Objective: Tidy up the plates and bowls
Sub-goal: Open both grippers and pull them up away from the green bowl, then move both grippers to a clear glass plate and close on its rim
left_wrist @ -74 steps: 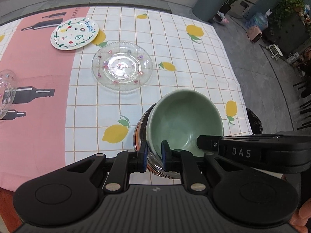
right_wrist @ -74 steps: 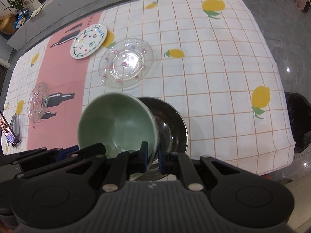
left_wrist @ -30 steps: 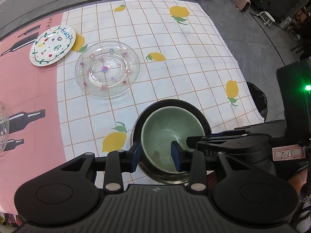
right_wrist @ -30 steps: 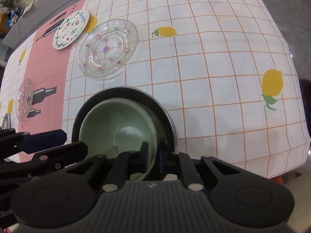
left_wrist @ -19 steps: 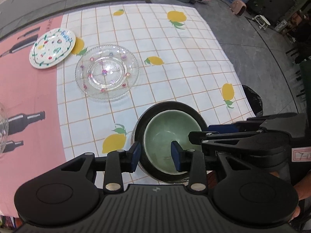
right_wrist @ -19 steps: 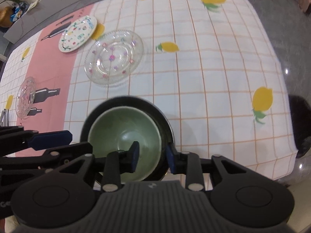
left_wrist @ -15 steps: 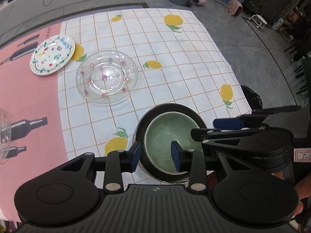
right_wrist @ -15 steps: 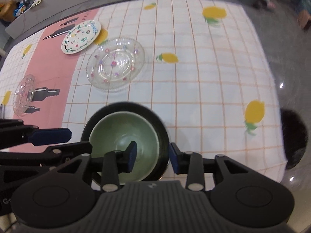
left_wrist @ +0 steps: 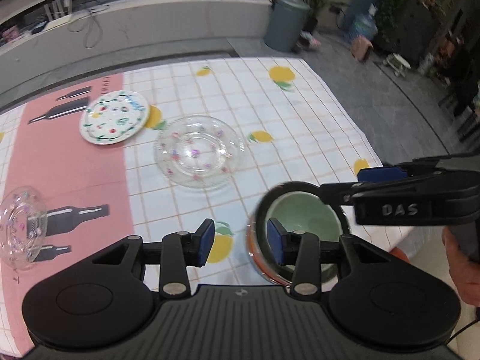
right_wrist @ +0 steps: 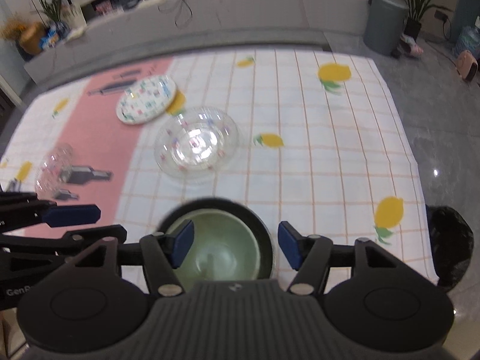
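A green bowl (left_wrist: 303,216) (right_wrist: 216,252) sits nested in a dark bowl (left_wrist: 255,234) (right_wrist: 210,203) near the table's front edge. My right gripper (right_wrist: 235,247) hovers above them, jaws opening wide, nothing pressed between the pads. My left gripper (left_wrist: 241,241) is also opening; the dark bowl's left rim shows between its pads, untouched. Each gripper shows in the other's view: the right gripper (left_wrist: 345,184) and the left gripper (right_wrist: 90,223). Farther back lie a clear glass plate (left_wrist: 198,151) (right_wrist: 196,142) and a white painted plate (left_wrist: 114,117) (right_wrist: 147,102).
A small glass dish (left_wrist: 21,225) (right_wrist: 54,169) rests on the pink strip at the left. A lemon-print cloth (left_wrist: 300,126) covers the table. A black bag (right_wrist: 450,240) sits on the floor at the right corner. A person's hand (left_wrist: 462,264) holds the right gripper.
The right gripper let go of the green bowl's rim, opened wide and rose. The left gripper shifted left and tilted up, so the bowls now sit to its right.
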